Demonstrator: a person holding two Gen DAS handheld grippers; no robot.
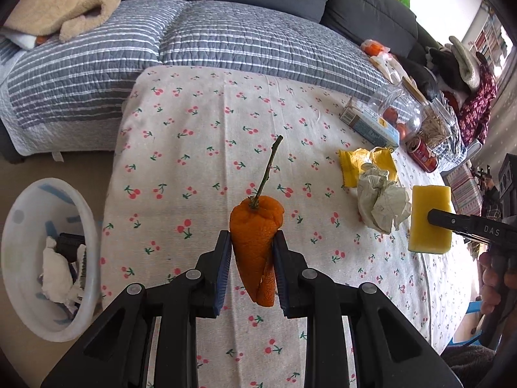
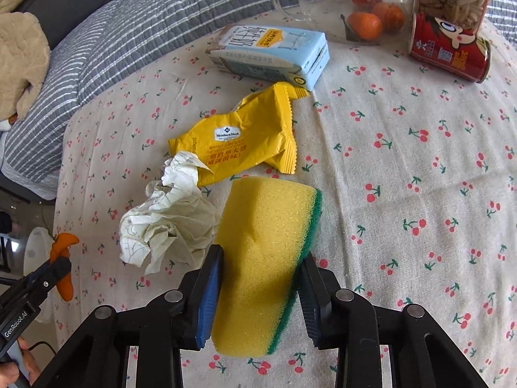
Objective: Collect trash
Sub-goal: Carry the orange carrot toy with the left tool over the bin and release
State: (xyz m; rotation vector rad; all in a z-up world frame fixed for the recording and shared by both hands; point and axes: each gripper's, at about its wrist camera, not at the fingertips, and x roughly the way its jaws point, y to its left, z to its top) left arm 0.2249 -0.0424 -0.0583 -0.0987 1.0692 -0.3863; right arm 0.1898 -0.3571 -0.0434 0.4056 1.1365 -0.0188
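Here the left gripper [image 1: 252, 258] is clamped on an orange peel [image 1: 255, 245] with a green stem, held clear above the cherry-print tablecloth [image 1: 200, 148]; a white trash bin [image 1: 48, 255] holding crumpled tissue stands on the floor to the left of the table. The right gripper [image 2: 258, 287] is closed on a yellow sponge [image 2: 265, 245] with a green scouring side. Just beside the sponge lies a crumpled paper wad [image 2: 164, 223], touching a yellow snack wrapper [image 2: 239, 135]. Farther back lie a blue carton [image 2: 271, 51] and a red can [image 2: 449, 48].
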